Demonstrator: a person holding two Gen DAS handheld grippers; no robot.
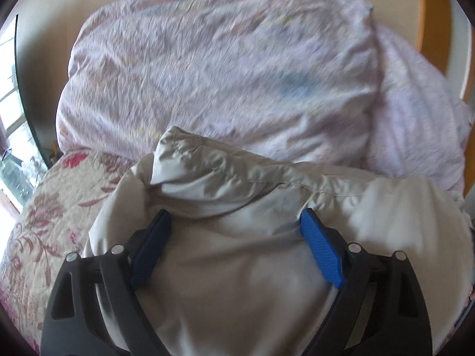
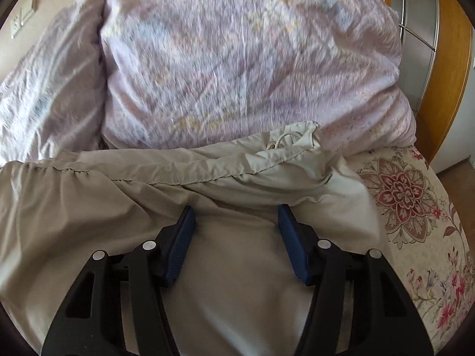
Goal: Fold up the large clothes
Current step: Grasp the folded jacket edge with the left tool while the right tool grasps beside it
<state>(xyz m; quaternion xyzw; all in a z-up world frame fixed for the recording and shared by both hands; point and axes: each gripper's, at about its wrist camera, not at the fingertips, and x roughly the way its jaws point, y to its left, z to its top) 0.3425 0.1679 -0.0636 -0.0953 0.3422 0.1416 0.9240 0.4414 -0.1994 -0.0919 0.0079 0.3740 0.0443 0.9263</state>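
A large pale beige garment (image 1: 225, 178) lies crumpled on the bed and fills the lower half of both views (image 2: 118, 195). Its gathered hem runs across the right wrist view, with a white cord end (image 2: 282, 144) showing at its far corner. My left gripper (image 1: 236, 212) hovers over the cloth, open, blue pads wide apart and nothing pinched between them. My right gripper (image 2: 236, 207) is also open just short of the hem fold; the cloth lies flat under the gap and the pads do not press on it.
A heaped lilac duvet (image 1: 222, 74) (image 2: 237, 59) lies right behind the garment. A floral bedspread (image 1: 44, 222) (image 2: 415, 207) shows at the bed's sides. A wooden frame (image 1: 430, 14) (image 2: 451, 74) stands beyond, and a window (image 1: 9, 89) is at far left.
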